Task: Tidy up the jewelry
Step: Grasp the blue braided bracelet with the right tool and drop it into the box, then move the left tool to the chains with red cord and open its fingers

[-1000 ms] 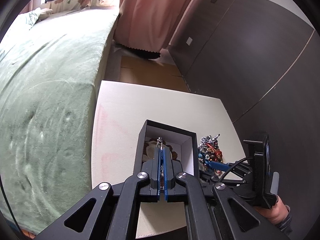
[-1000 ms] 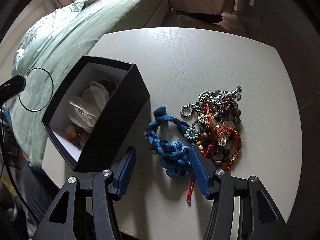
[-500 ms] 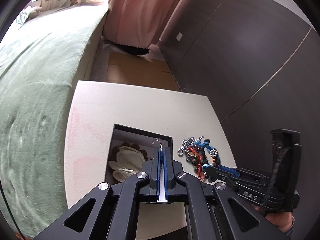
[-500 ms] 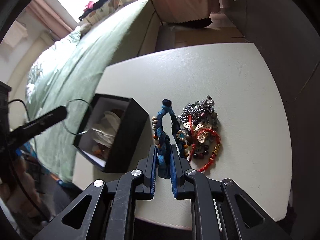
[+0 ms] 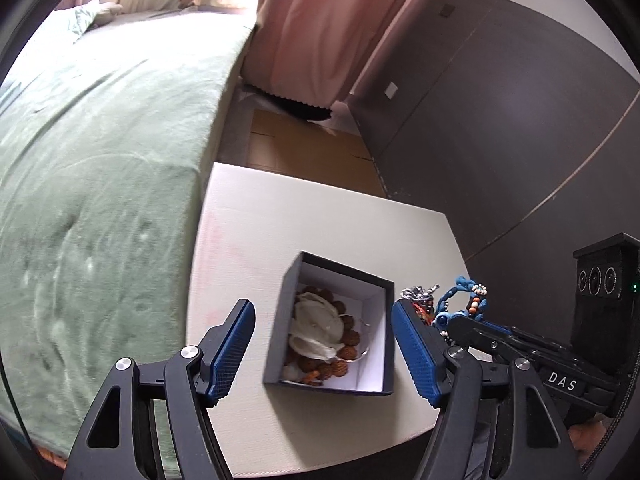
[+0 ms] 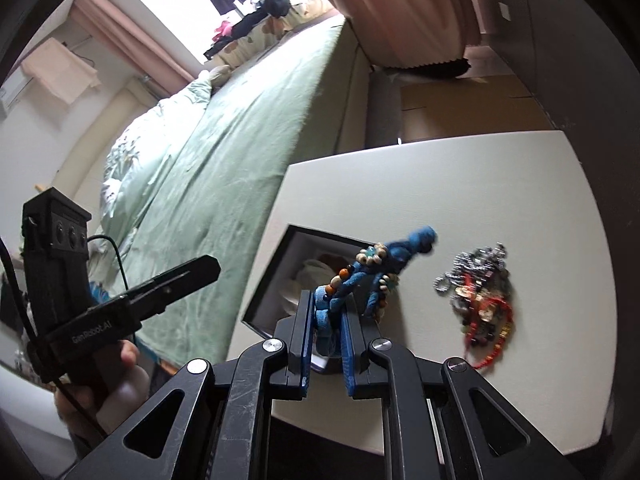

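Here the blue braided bracelet point(image 6: 362, 276), strung with small beads, is pinched between the nearly closed fingers of the right tool point(image 6: 325, 354) and held in the air above the black box point(image 5: 332, 328). The box sits open on the pale counter point(image 5: 280, 216), holding brown beads and a cream cloth. The left tool point(image 5: 322, 350) is spread wide and empty, its fingers on either side of the box. A jewelry pile point(image 6: 478, 294) lies on the counter beside the box. The tools read "DAS" and "Gen.Robot.AI". A green bed point(image 5: 100, 168) borders the counter.
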A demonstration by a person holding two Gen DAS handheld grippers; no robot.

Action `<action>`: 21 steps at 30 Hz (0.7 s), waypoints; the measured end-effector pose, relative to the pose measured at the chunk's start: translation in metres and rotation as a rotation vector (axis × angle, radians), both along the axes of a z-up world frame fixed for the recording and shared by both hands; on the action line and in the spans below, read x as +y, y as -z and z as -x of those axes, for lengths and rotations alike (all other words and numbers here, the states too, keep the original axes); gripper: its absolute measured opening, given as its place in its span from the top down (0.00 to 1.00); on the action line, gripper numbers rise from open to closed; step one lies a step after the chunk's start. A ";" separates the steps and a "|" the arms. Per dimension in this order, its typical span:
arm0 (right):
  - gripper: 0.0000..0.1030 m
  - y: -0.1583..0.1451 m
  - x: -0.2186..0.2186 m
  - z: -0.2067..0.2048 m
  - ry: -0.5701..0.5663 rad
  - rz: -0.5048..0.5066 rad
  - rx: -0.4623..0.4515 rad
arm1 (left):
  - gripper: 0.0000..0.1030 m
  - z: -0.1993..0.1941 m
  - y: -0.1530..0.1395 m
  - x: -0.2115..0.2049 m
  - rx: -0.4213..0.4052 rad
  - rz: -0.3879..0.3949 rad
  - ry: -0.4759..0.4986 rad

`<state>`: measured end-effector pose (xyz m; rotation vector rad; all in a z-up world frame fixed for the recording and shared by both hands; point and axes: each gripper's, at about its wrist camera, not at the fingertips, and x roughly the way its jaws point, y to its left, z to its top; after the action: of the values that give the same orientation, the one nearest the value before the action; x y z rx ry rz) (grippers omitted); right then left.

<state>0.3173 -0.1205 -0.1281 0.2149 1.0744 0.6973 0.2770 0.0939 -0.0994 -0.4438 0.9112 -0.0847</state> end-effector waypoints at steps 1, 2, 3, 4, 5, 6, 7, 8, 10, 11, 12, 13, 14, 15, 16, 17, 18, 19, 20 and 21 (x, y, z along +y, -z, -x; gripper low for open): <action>0.87 -0.001 0.006 0.000 -0.009 -0.001 -0.002 | 0.31 0.003 -0.002 0.005 -0.002 -0.003 -0.008; 0.87 -0.002 0.013 0.000 -0.017 -0.002 -0.005 | 0.31 0.004 -0.003 0.008 -0.003 -0.007 -0.014; 0.87 -0.003 0.018 0.000 -0.025 -0.004 -0.007 | 0.31 0.006 -0.004 0.012 -0.004 -0.012 -0.021; 0.87 -0.005 0.024 0.000 -0.033 -0.009 -0.007 | 0.31 0.007 -0.005 0.016 -0.004 -0.016 -0.028; 0.87 -0.006 0.029 -0.001 -0.040 -0.016 -0.006 | 0.31 0.009 -0.007 0.020 -0.003 -0.019 -0.035; 0.87 -0.006 0.033 -0.001 -0.045 -0.026 -0.005 | 0.31 0.011 -0.008 0.023 -0.002 -0.020 -0.040; 0.86 -0.007 0.037 -0.002 -0.048 -0.032 -0.005 | 0.31 0.013 -0.009 0.026 -0.002 -0.022 -0.048; 0.84 -0.007 0.041 -0.004 -0.045 -0.031 -0.004 | 0.31 0.014 -0.010 0.028 -0.003 -0.023 -0.052; 0.55 -0.001 0.047 -0.008 -0.050 -0.016 0.034 | 0.31 0.016 -0.013 0.031 -0.005 -0.025 -0.057; 0.39 0.001 0.047 -0.009 -0.042 -0.021 0.054 | 0.31 0.016 -0.014 0.032 -0.006 -0.027 -0.056; 0.37 0.002 0.044 -0.009 -0.018 -0.024 0.057 | 0.31 0.018 -0.014 0.032 -0.008 -0.028 -0.054; 0.37 0.003 0.040 -0.009 -0.006 -0.029 0.059 | 0.31 0.018 -0.014 0.031 -0.010 -0.030 -0.052; 0.37 0.003 0.036 -0.009 -0.004 -0.039 0.069 | 0.31 0.018 -0.014 0.029 -0.010 -0.031 -0.049; 0.37 0.004 0.032 -0.008 -0.003 -0.050 0.078 | 0.31 0.018 -0.014 0.027 -0.009 -0.031 -0.045; 0.37 0.004 0.027 -0.006 0.005 -0.052 0.079 | 0.31 0.018 -0.013 0.025 -0.008 -0.031 -0.039; 0.37 0.003 0.023 -0.005 0.012 -0.046 0.073 | 0.31 0.017 -0.012 0.021 -0.007 -0.030 -0.032; 0.37 0.002 0.017 -0.002 0.022 -0.039 0.066 | 0.31 0.016 -0.012 0.018 -0.007 -0.030 -0.026; 0.37 0.001 0.011 0.000 0.032 -0.039 0.063 | 0.31 0.015 -0.011 0.013 -0.006 -0.031 -0.018; 0.37 0.000 0.002 0.002 0.044 -0.046 0.063 | 0.31 0.014 -0.011 0.009 -0.006 -0.032 -0.009; 0.37 -0.001 -0.004 0.003 0.055 -0.050 0.063 | 0.31 0.013 -0.011 0.004 -0.007 -0.032 0.000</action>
<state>0.3140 -0.1247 -0.1269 0.3102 1.1074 0.6717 0.2637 0.0977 -0.0879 -0.4132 0.9050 -0.0713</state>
